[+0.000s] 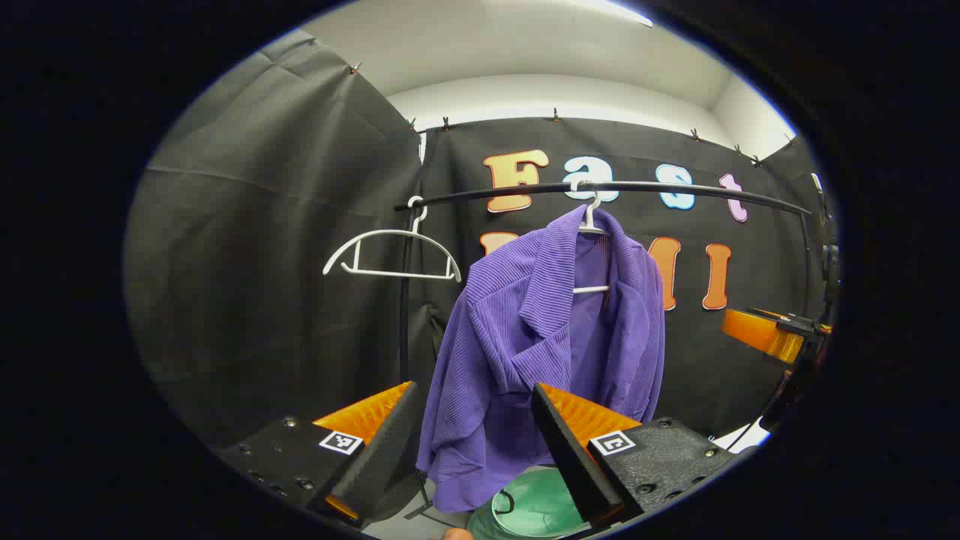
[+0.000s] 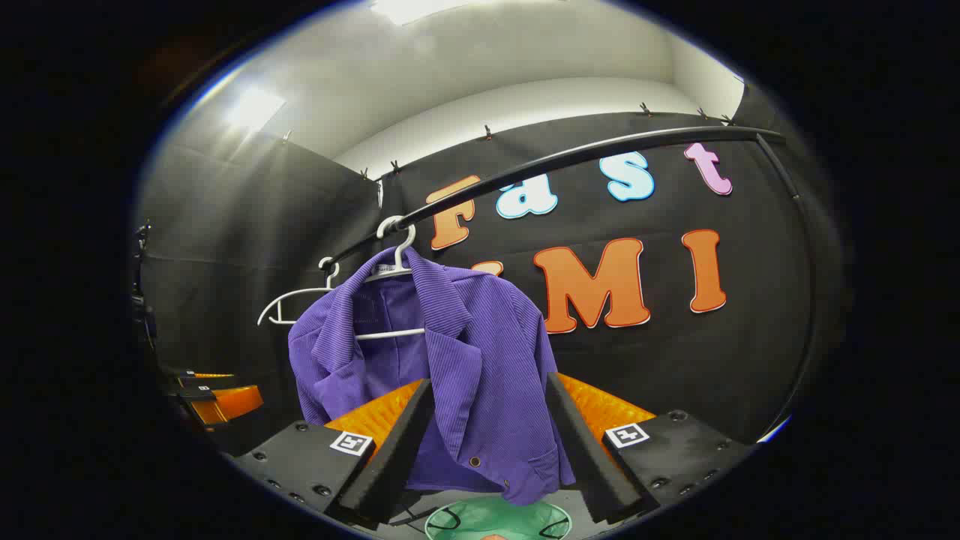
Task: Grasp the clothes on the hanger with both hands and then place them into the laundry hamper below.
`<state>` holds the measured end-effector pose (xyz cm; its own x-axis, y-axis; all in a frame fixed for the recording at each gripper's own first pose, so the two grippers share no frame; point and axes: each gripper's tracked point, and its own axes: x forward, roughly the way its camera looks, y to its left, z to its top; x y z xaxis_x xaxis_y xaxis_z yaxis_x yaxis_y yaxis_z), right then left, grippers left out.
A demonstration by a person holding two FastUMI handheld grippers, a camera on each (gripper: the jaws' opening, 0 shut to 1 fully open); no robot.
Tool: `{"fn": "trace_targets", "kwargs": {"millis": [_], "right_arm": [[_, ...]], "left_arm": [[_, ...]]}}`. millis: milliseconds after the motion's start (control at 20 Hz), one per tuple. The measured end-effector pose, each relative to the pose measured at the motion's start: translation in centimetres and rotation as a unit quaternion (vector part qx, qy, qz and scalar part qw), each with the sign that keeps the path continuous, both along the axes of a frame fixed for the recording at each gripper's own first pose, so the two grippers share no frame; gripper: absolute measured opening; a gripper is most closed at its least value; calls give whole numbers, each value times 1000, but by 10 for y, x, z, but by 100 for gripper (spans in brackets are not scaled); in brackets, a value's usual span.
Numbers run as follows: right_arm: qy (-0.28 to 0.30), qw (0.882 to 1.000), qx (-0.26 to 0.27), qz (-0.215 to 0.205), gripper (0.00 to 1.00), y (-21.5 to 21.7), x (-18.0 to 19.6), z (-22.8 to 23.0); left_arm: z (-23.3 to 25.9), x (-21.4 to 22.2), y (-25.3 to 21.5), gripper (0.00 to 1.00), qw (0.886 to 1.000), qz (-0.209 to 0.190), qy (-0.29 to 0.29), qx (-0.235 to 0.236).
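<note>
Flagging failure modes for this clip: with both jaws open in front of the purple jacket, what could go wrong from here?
1. The purple jacket hangs on a white hanger; pulling down could drag the hanger off the black rail.
2. The green hamper sits just below the hem; a lopsided release might drape fabric over its rim.
3. The left gripper and right gripper are both open and may pinch only one loose layer.

jacket [image 1: 525, 337]: ribbed cloth | hanger [image 1: 390, 255]: smooth plastic | rail [image 1: 637, 187]: glossy metal

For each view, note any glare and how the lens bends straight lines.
Right gripper view: ceiling lights flare brightly at upper left, and the rail bows strongly. Left gripper view: lighting is more even, with a milder curve in the rail above the purple jacket.
</note>
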<state>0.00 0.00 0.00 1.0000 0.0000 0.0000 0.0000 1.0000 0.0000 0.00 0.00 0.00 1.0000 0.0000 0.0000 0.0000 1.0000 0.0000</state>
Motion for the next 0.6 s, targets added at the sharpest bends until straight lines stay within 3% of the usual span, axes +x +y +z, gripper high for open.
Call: {"fn": "trace_targets", "kwargs": {"millis": [550, 600], "right_arm": [[15, 1000, 10, 7, 98, 10, 6, -12], [15, 1000, 11, 7, 98, 10, 6, -13]], "left_arm": [[5, -5, -15, 98, 1000, -19, -2, 6], [5, -5, -15, 92, 1000, -18, -3, 8]]}}
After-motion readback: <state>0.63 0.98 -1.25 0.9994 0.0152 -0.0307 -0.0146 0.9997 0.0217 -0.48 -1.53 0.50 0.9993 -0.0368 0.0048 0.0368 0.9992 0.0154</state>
